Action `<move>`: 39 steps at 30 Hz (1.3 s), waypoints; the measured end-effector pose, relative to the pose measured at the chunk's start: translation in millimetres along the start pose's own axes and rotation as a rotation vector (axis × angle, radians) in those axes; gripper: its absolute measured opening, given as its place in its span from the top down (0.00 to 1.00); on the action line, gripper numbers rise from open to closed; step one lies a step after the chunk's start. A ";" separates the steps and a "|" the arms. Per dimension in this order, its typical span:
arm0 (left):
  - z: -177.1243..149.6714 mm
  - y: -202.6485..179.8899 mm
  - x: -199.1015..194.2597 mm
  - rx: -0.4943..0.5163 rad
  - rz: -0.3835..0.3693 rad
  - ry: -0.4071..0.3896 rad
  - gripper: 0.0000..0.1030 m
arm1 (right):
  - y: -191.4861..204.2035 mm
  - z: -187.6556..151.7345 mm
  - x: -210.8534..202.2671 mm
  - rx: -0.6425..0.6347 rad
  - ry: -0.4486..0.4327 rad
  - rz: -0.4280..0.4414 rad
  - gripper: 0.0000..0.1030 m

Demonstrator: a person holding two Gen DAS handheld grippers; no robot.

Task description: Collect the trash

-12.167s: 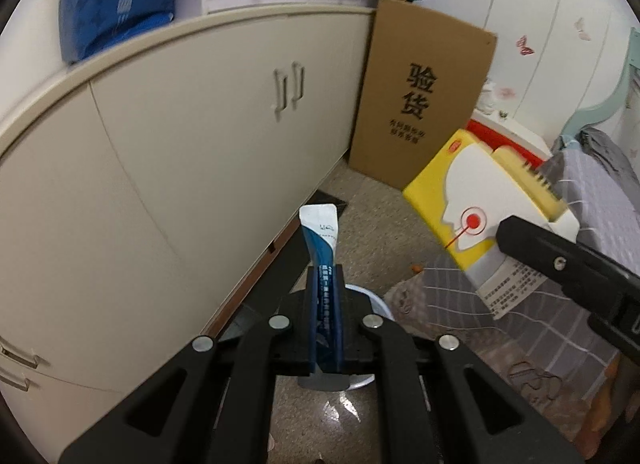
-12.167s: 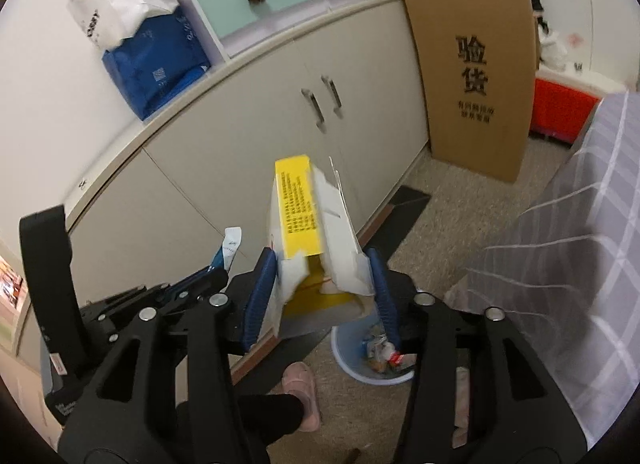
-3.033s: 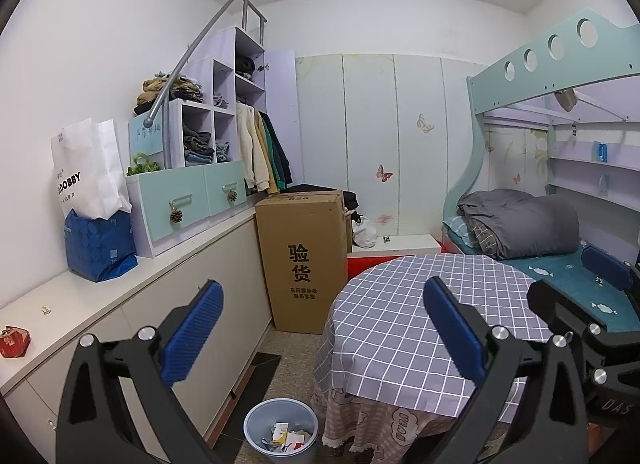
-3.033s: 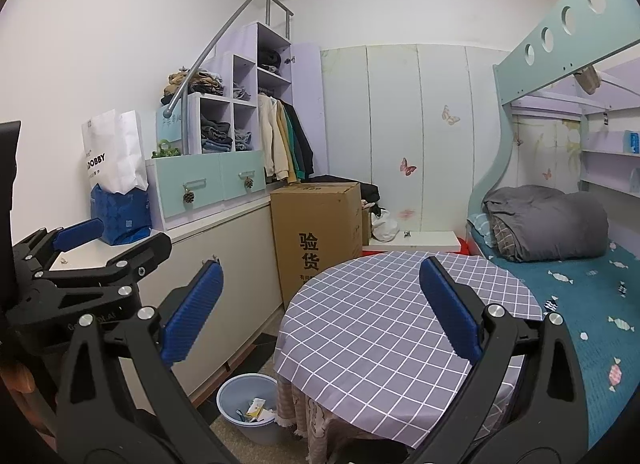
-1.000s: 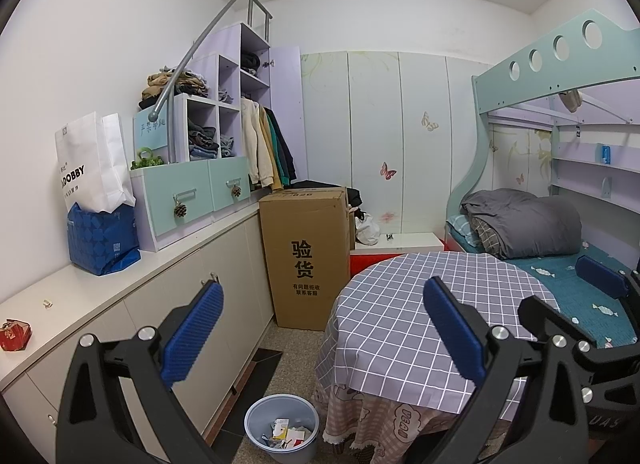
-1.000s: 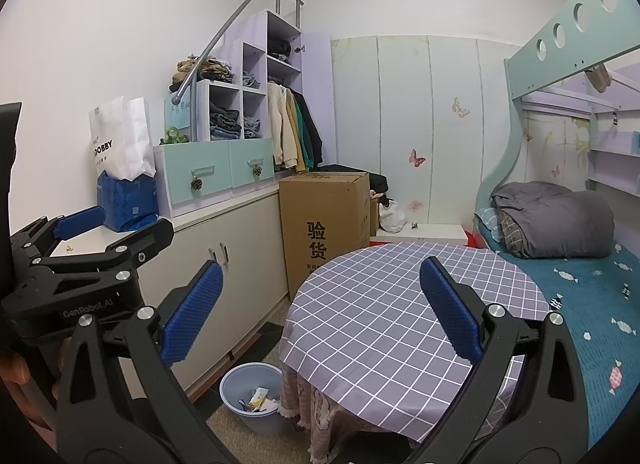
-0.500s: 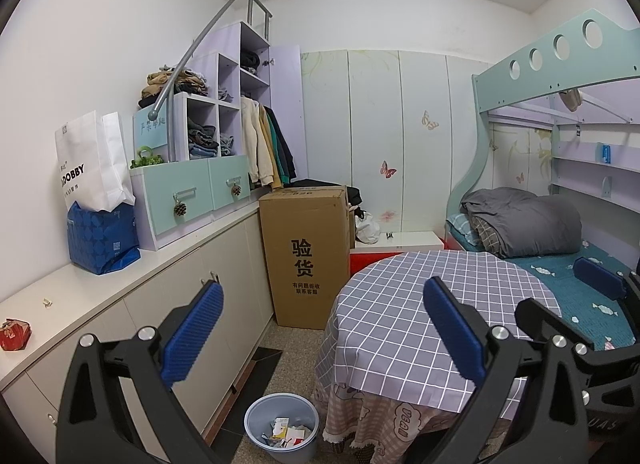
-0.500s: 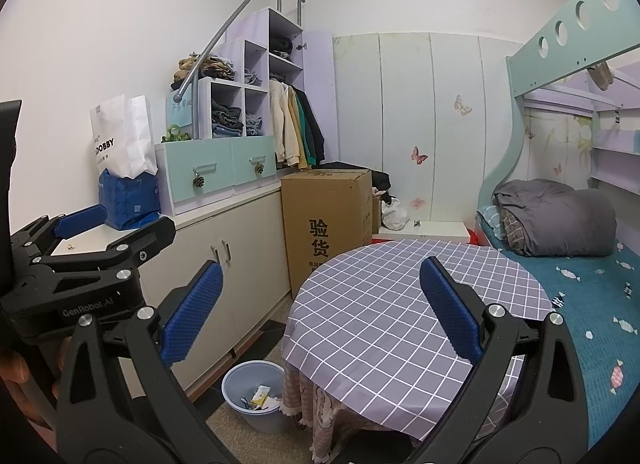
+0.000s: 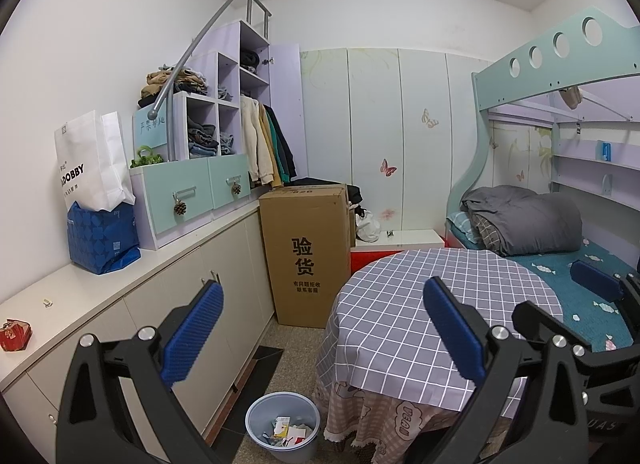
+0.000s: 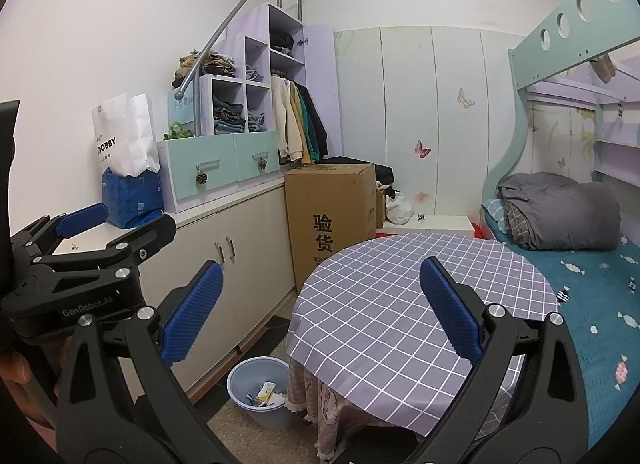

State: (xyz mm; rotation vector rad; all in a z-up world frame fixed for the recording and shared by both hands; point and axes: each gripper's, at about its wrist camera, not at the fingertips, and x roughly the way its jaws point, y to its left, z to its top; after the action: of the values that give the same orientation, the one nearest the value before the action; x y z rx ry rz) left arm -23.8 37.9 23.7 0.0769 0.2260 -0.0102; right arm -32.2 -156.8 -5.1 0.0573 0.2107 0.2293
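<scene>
On the floor at 6 o'clock in the left wrist view, one pale blue round plastic bin [image 9: 282,426] is seen standing upright, its mouth facing up, between the long beige cabinet [image 9: 224,284] at 9 o'clock and the round surface covered by a grey-and-white checked cloth [image 9: 400,304] at 3 o'clock. Trash [image 9: 286,431] is held inside it: several crumpled cards and wrappers in white, yellow and red, too jumbled for a count or for any long axis to be judged. In the right wrist view the same bin [image 10: 262,388] is found at 7 o'clock, just beside the cloth's fringed hem.

Two grippers are counted. The left gripper [image 9: 320,328] is held level with its jaws spread wide and nothing between them; its two blue ribbed pads [image 9: 192,330] are seen well apart. The right gripper [image 10: 320,310] is likewise held with jaws wide and empty, its blue pads [image 10: 450,308] framing the checked surface.

One tall brown cardboard box [image 9: 306,254] printed with black characters is stood upright at 12 o'clock beyond the bin. One white paper bag [image 9: 90,162] is set in one blue bag [image 9: 102,238] on the cabinet top at 9 o'clock. One small red crumpled packet [image 9: 14,335] lies on that top, at the far left edge.
</scene>
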 end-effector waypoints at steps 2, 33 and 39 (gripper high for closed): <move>0.6 0.2 0.2 0.001 0.000 0.000 0.05 | 0.1 0.1 0.2 0.000 0.001 0.001 0.06; -2.8 5.1 13.5 0.013 0.005 0.033 0.05 | -8.9 -1.7 13.8 0.027 0.041 0.026 0.06; -2.6 2.1 18.2 0.020 0.004 0.042 0.05 | -12.8 -3.3 18.9 0.034 0.052 0.026 0.06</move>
State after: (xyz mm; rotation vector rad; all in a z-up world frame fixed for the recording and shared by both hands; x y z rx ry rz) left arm -6.6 40.2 17.2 0.0980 0.2679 -0.0069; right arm -12.2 -164.8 -13.1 0.0881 0.2656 0.2533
